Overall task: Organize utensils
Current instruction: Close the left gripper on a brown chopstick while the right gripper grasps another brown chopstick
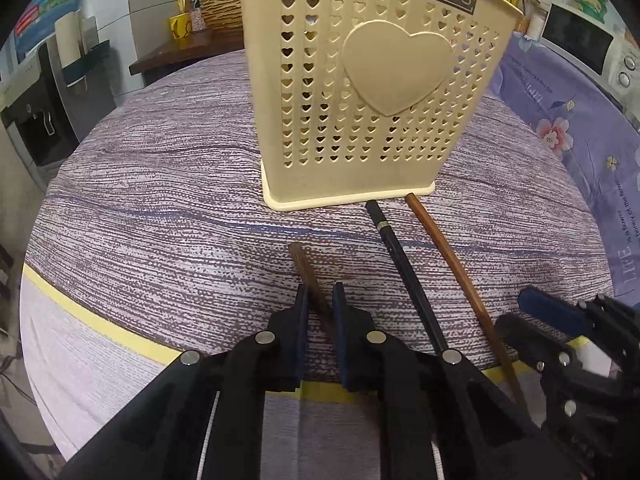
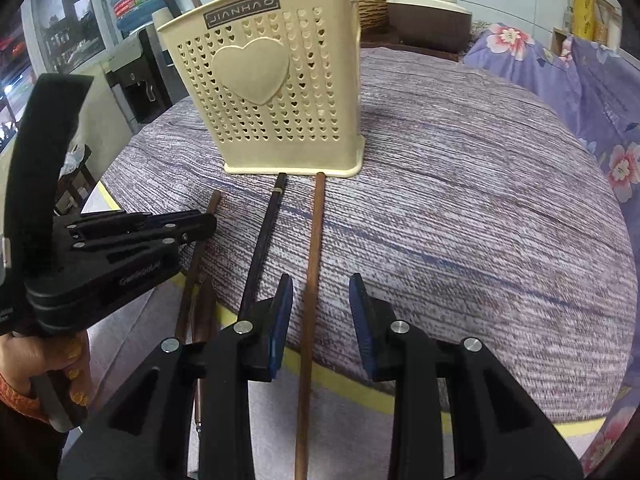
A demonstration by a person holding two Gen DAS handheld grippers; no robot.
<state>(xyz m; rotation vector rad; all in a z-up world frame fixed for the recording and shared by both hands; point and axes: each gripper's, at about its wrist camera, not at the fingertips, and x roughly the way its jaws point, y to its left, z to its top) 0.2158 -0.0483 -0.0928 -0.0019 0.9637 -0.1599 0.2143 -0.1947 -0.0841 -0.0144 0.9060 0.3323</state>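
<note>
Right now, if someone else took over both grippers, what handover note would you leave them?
Left gripper: jaws astride the dark brown chopstick, narrow gap, not clearly clamped.
Right gripper: open, straddling the reddish-brown chopstick, not gripping.
Black chopstick lies between those two, tip toward the cream holder.
Done: some sticks already stand in the holder.
Left: three chopsticks on the tablecloth to lift and drop in.

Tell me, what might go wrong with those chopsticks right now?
The left gripper has its jaws around only one end of the dark chopstick, so it may pivot or slip when lifted. The right gripper straddles the brown chopstick; its left finger sits near the black chopstick and could nudge it.
</note>
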